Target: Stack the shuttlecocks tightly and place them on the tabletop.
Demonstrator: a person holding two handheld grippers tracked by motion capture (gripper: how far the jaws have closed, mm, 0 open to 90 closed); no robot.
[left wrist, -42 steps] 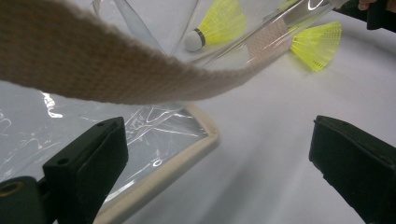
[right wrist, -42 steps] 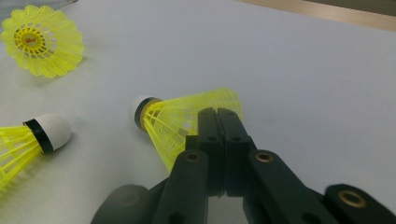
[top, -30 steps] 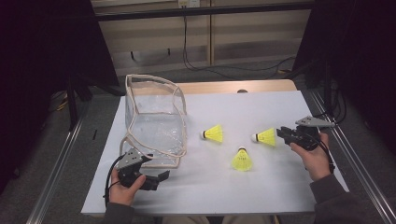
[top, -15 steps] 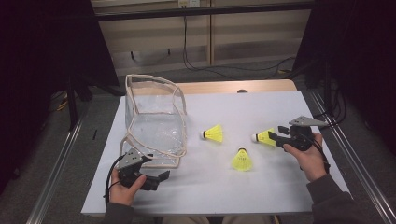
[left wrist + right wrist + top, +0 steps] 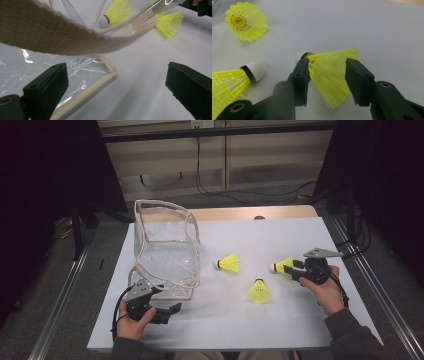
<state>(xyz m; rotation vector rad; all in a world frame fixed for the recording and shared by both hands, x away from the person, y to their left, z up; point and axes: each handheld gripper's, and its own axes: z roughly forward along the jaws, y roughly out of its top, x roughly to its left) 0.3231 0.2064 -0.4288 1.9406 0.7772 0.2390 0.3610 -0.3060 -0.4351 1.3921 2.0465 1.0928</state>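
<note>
- Tabletop (image 5: 300, 235): white board carrying everything; largest item.
- Clear bag (image 5: 165, 247): see-through, beige-trimmed, standing open at the left; a loose beige strap (image 5: 62, 37) droops across the left hand-held gripper's camera. Judged destination for the shuttlecocks, so its mouth should be kept open and steady.
- Left hand-held gripper (image 5: 167, 312): near left corner, just beside the bag's near edge; jaws wide apart with nothing between them and the trim beside one jaw. Same spot and same pose as in both earlier frames.
- Right hand-held gripper (image 5: 292, 270): right side, jaws astride the right shuttlecock's skirt. The jaws have just been closing after a wider opening; in its own view the left jaw lies against the skirt and the right jaw stands just clear, so no firm clamp yet.
- Right shuttlecock (image 5: 332, 75): yellow skirt, white cork pointing left. Advice: close gently on the skirt near the cork, since the mesh looks easy to crush, and lift only once both pads bear.
- Middle shuttlecock (image 5: 259, 290): standing on its cork, near centre; unchanged from the earlier frames.
- Far shuttlecock (image 5: 227, 263): lying on its side, right of the bag; also unchanged.
- Difference noted: a second ago the right jaws sat closed behind the skirt; now they straddle it.
</note>
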